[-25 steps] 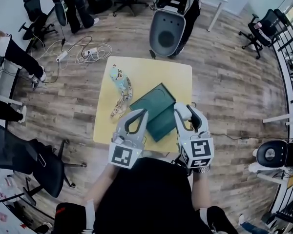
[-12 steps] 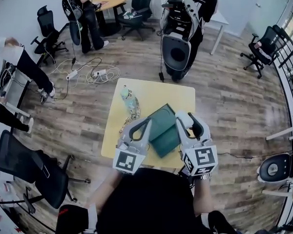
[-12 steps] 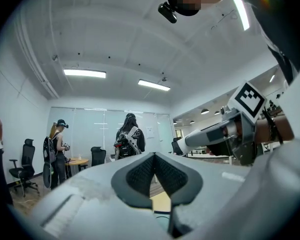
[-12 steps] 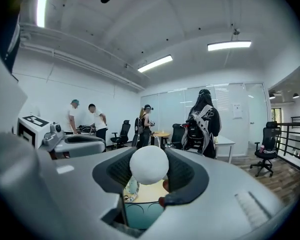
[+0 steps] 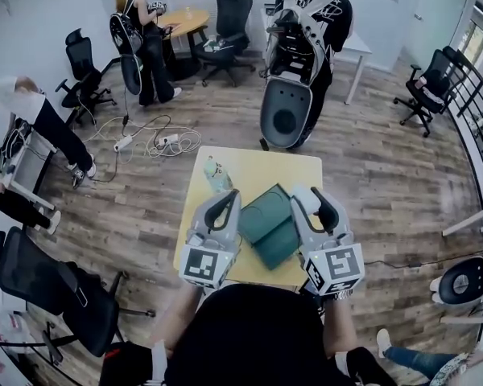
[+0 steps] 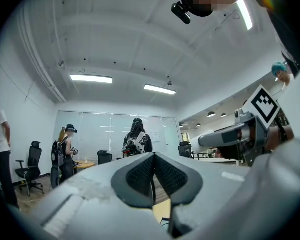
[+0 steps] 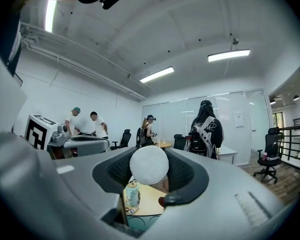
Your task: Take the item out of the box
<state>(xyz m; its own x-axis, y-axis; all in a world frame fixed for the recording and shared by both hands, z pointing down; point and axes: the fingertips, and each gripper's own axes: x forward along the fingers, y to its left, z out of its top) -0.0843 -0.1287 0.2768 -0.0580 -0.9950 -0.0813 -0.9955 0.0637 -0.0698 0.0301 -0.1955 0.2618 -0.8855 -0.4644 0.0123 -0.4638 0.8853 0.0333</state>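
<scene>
A dark green box (image 5: 269, 225) lies open on the small yellow table (image 5: 262, 170); its teal edge (image 7: 140, 225) shows low in the right gripper view. My right gripper (image 7: 149, 166) is shut on a white round ball (image 7: 149, 164), held up above the box's near right side (image 5: 314, 201). My left gripper (image 6: 154, 176) is shut with nothing between its pads and hovers over the box's left edge (image 5: 225, 201). A pale blue and cream toy (image 5: 216, 174) lies on the table left of the box, also seen as the toy (image 7: 132, 194) under the ball.
A person in black with a backpack and a large grey pod (image 5: 286, 115) stands just beyond the table. Cables (image 5: 157, 141) lie on the wooden floor at left. Office chairs (image 5: 60, 284) and other people stand around the room.
The head view has tilted up, so the table sits lower in it. Both grippers stay over the box's near side; the left one now hides part of the toy.
</scene>
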